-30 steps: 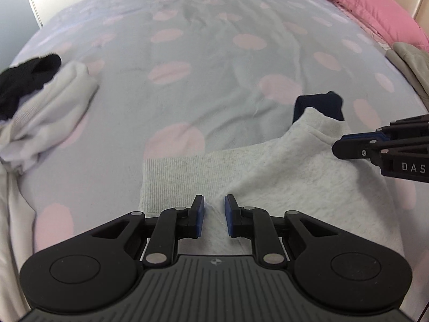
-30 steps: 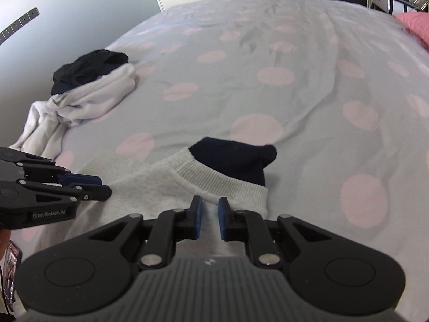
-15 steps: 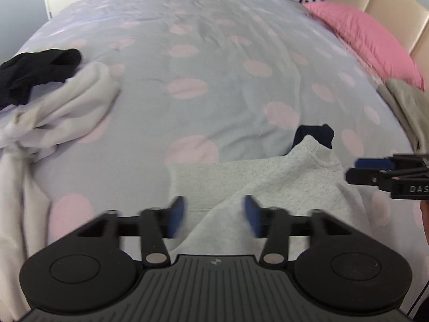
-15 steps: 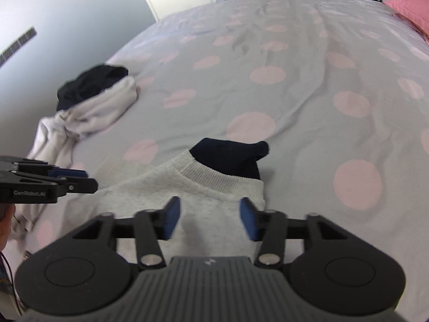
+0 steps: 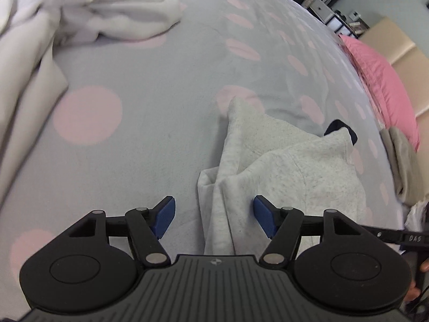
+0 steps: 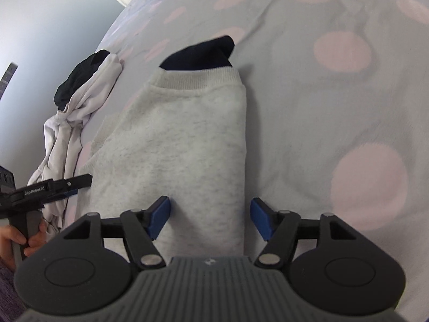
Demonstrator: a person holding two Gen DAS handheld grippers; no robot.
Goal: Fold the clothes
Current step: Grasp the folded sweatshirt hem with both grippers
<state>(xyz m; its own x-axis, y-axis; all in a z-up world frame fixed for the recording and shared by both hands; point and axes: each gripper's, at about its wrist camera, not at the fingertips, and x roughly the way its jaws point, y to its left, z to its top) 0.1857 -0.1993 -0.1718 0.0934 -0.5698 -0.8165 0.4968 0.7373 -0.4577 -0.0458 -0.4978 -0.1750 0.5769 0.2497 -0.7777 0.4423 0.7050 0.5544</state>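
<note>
Sweatshirt on the bed.
A dark garment lies under its collar; a crumpled pile sits left of it.

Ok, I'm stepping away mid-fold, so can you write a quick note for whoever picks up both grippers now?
Left hand-held gripper: open, empty, over the left edge of the light grey knitted sweatshirt.
Right hand-held gripper: open, empty, over its right side.
Sweatshirt lies partly folded on the pink-dotted grey bedsheet, dark navy garment under its collar.
Left: finish the fold, then the crumpled white garment and the black one.
</note>
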